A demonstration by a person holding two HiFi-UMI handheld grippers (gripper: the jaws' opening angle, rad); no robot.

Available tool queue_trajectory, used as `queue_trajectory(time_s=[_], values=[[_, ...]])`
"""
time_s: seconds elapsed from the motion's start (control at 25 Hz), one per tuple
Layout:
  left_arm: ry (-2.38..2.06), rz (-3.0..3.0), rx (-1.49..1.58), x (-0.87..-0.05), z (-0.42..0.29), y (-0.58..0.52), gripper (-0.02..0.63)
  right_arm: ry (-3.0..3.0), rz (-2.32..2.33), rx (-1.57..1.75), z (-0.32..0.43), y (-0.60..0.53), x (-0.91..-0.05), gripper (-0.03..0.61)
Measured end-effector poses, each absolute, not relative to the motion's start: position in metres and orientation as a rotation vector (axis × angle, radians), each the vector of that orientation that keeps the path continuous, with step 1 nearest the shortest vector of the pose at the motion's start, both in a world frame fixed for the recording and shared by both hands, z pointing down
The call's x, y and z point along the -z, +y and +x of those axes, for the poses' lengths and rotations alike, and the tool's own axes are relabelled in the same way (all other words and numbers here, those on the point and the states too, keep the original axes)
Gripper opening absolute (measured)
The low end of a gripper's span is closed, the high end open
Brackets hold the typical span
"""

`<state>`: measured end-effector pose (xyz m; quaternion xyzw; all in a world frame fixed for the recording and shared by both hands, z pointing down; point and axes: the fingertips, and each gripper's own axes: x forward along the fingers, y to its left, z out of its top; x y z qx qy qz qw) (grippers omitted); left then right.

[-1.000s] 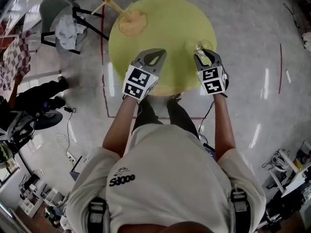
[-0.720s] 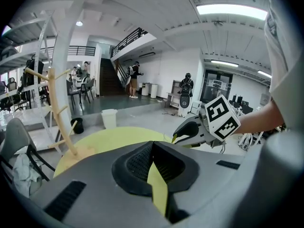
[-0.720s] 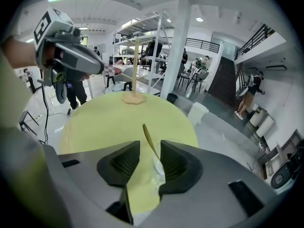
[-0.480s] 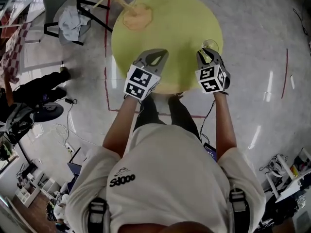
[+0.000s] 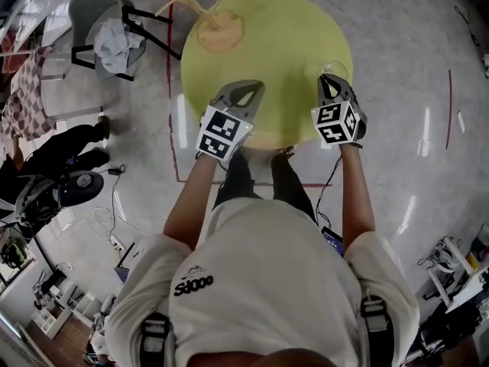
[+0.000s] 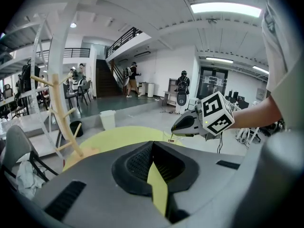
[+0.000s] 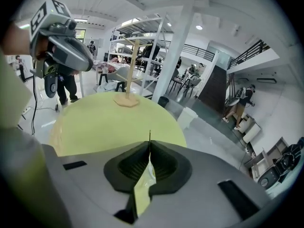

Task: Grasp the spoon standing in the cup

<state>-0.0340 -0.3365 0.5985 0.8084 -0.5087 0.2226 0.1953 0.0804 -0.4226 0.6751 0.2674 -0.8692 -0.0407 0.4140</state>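
Note:
A thin spoon handle [image 7: 150, 136] pokes up just past the tips of my right gripper [image 7: 149, 144], whose jaws are shut on it. In the head view the right gripper [image 5: 330, 82] hangs over a clear glass cup [image 5: 335, 69] at the right rim of the round yellow-green table [image 5: 283, 37]; the cup is mostly hidden beneath it. My left gripper [image 5: 244, 90] hovers over the table's near edge, apart from the cup. Its jaws [image 6: 152, 144] are shut with nothing between them. The left gripper view shows the right gripper [image 6: 174, 128] off to the right.
A wooden peg rack [image 5: 208, 20] stands on a round base at the table's far left. A grey chair with a cloth [image 5: 114, 37] sits on the floor beyond the table. A person [image 5: 53, 155] is at the left. Red tape lines [image 5: 173, 128] mark the floor.
The right gripper's jaws have closed from wide open onto the spoon above the cup. Both grippers stay over the same parts of the table.

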Motion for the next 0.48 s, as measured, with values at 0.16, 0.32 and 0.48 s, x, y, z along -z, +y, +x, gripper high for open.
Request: queue_trajectory(time_s=[0.16,0.32,0.48], values=[[-1.426,2.296,-0.605,-0.590,-0.050,-0.334,0.028,-2.177,0.715,0.136,0.073,-0.417,-0.659,0.029],[-1.422,2.337,-0.583,-0.575,-0.052,-0.328,0.028,-2.182,0.778,0.158,0.078,-0.406,-0.635,0.029],[-1.408,2.397,-0.548,-0.550,-0.052,-0.323,0.028,-2.178,0.850,0.191,0.081,-0.396,-0.598,0.029]])
